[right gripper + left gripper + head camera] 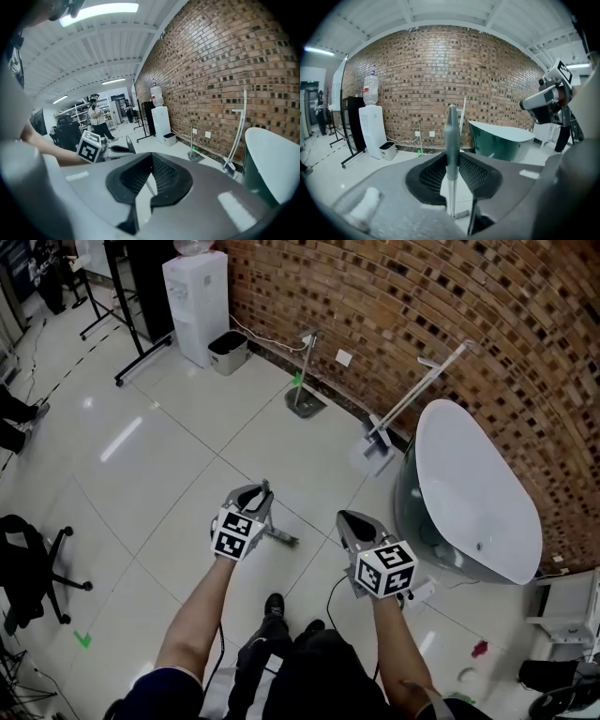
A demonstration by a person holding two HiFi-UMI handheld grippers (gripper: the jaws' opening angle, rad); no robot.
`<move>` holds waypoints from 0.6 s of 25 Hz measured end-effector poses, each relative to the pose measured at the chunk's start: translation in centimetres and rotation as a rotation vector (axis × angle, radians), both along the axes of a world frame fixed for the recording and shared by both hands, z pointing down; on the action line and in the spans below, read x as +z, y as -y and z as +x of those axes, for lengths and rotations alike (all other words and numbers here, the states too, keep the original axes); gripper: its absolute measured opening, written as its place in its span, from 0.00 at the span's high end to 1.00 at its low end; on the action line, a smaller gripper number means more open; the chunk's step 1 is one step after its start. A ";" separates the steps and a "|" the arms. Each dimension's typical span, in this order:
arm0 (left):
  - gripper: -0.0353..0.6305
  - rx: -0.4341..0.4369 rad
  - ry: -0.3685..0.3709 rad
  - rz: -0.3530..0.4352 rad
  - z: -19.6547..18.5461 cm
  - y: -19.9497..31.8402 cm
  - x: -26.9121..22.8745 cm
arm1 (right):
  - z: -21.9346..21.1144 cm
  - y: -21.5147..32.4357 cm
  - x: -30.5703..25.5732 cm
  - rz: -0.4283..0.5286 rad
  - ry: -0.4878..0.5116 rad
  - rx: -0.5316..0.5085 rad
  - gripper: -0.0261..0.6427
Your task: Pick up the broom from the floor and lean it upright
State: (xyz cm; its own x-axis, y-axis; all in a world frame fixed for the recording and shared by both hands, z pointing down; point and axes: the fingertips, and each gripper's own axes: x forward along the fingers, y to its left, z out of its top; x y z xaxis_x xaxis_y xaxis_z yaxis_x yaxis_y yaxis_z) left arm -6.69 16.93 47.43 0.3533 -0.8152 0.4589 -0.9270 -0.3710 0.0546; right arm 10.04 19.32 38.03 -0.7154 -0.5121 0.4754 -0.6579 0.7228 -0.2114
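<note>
In the head view, my left tongs (pixel 253 496) and right tongs (pixel 353 520) hang side by side over the open middle of the floor (pixel 141 474). They are well apart from the floor's edge along the brick wall (pixel 422 315). The broom (pixel 279 537) shows only as a short grey piece just below the left tongs. I read that as the camera looking almost straight down its length. A white long-handled tool (pixel 417 395) already leans at the wall edge, beside the bathtub (pixel 473 484), so that edge looks a sensible place to prop mine.

In the left gripper view, the left tongs (pixel 451 161) are clenched on the broom (pixel 451 133). The grey handle stands nearly vertical between the pads and its brush end shows far below. Gripping partway down the handle keeps it upright and balanced. I cannot tell whether the bristles touch the floor.

In the right gripper view, the right tongs (pixel 150 160) are closed tip to tip with nothing between them. I judge this hand is only keeping level, ready to steady the handle. The broom is upright, but the leaning is not yet done and the wall is a walk away.
</note>
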 end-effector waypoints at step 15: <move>0.82 0.018 -0.076 0.187 -0.9 15.0 -11.7 | -3.6 13.6 -4.0 0.089 0.075 0.046 0.96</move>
